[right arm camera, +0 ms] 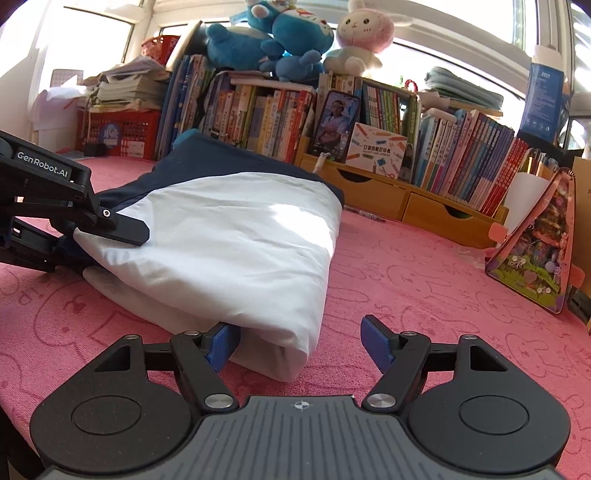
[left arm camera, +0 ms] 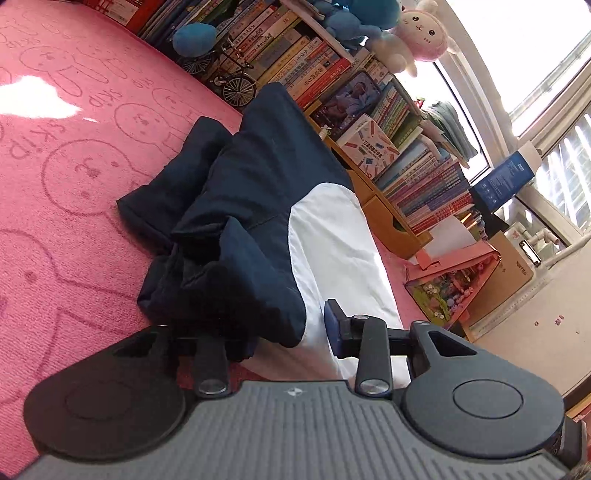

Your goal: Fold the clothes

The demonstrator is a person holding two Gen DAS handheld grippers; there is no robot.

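Garment (right arm camera: pixel 221 236): navy and white, folded into a thick bundle, lying mid-surface on the pink cover (right arm camera: pixel 424 295); white half nearest the right wrist camera, navy half (left arm camera: pixel 255 192) bunched toward the bookshelf (right arm camera: pixel 458 162). Left tongs (left arm camera: pixel 291 332): spread apart, straddling the bundle's near edge, one finger over the white cloth, the other hidden under navy folds. Right tongs (right arm camera: pixel 301 343): apart, left pad (right arm camera: pixel 221 345) touching the white folded corner, right pad over bare cover. Open room: broad pink stretch right of the garment up to a pink bag (right arm camera: pixel 535 251). Backdrop: plush toys (right arm camera: pixel 288 33) on the books; bright windows behind.
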